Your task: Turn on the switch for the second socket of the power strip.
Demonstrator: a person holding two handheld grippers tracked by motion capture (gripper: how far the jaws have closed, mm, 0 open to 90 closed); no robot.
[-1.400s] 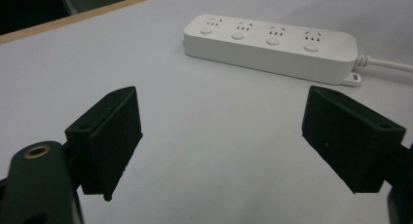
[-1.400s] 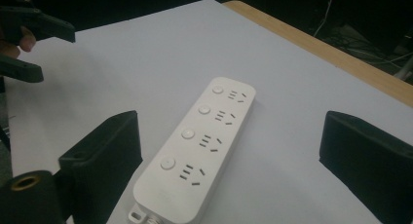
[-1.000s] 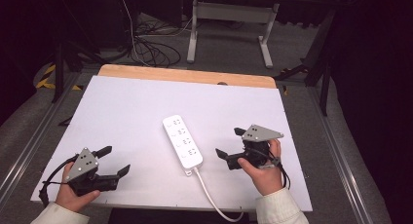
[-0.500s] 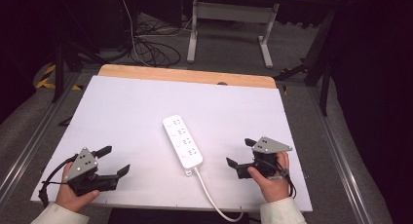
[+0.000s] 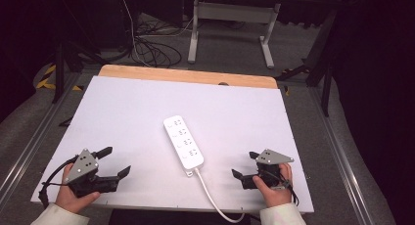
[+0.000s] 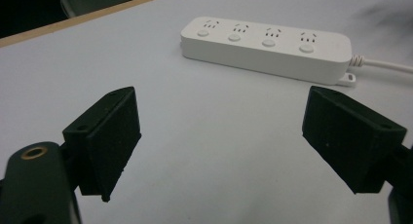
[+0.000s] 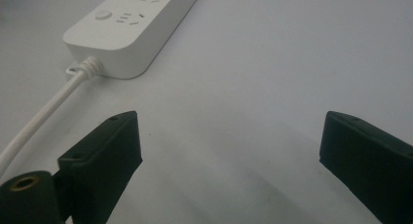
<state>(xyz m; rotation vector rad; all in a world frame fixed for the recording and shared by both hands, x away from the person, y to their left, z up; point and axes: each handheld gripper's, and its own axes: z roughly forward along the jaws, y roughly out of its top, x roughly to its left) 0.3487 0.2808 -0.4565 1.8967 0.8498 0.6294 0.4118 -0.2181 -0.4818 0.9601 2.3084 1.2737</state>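
A white power strip (image 5: 183, 142) with several sockets lies flat in the middle of the white tabletop (image 5: 132, 107), and its white cord (image 5: 213, 200) runs off the front edge. At the front left my left gripper (image 5: 115, 161) rests low, open, with nothing between its jaws. At the front right, beside the cord end of the strip, my right gripper (image 5: 245, 166) is also open and holds nothing. The left gripper view has the strip (image 6: 265, 46) lying across, beyond the spread jaws. In the right gripper view the strip's cord end (image 7: 129, 29) sits at upper left.
A wooden strip (image 5: 188, 77) borders the table's far edge. Beyond it on the floor lie tangled cables (image 5: 147, 46) and a grey desk frame (image 5: 230, 19). Metal rails (image 5: 337, 151) run along both table sides.
My right gripper has drawn back toward the front edge and to the right, away from the power strip. The left gripper has stayed put.
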